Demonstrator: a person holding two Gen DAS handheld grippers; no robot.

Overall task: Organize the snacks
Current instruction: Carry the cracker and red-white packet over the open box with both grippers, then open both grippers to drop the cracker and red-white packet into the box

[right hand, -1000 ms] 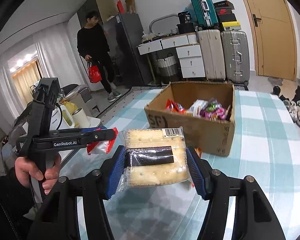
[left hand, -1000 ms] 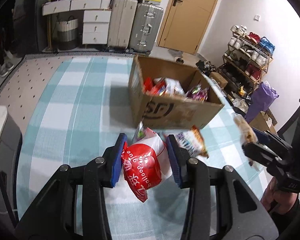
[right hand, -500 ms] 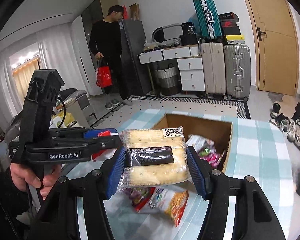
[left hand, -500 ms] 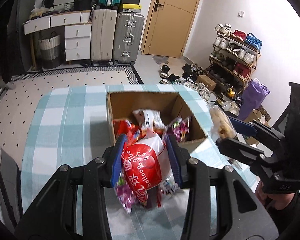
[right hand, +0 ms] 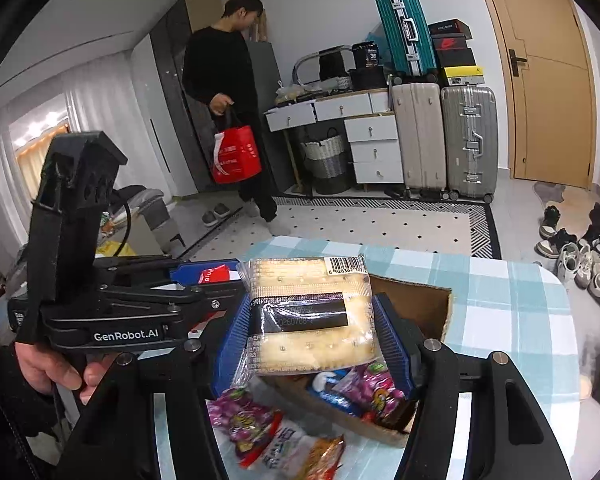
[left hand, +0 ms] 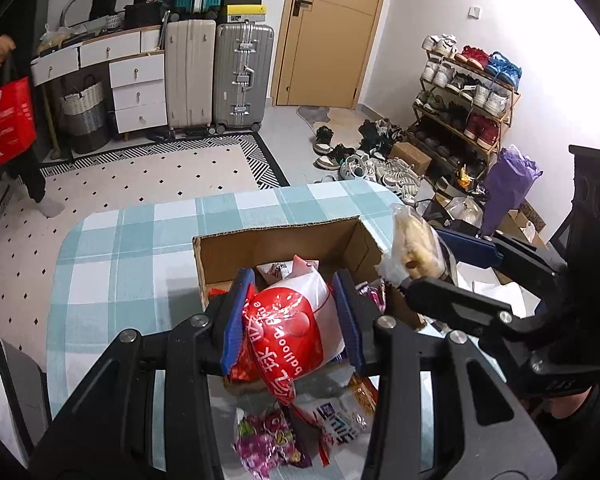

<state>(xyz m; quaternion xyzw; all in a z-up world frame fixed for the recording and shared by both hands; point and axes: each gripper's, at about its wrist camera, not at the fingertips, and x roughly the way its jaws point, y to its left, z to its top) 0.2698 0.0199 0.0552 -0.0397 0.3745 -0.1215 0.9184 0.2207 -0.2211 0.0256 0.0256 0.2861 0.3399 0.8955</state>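
While both my tongs are clenched on snack packs, they hang over the open cardboard box [left hand: 284, 246] on the checked tablecloth [left hand: 140, 240].

My left gripper [left hand: 290, 316] squeezes a red-and-white bag [left hand: 296, 320] printed "balloon" beside Chinese characters, its blue pads pressed narrowly into both sides; my right gripper [right hand: 314, 334] grips a clear cracker pack [right hand: 312, 312] at a wider spread, with a barcode sticker starting 6 928362 and a black label strip whose print I cannot read. From the right wrist I read "GenRobot.AI" on the left gripper's body, held by my left hand [right hand: 56, 372], and see a person [right hand: 228, 92] far off with a red bag [right hand: 236, 156]. Only the left wrist shows the shoe rack [left hand: 464, 96] at far right. Loose packets [right hand: 276, 436] lie near me, just outside the box.
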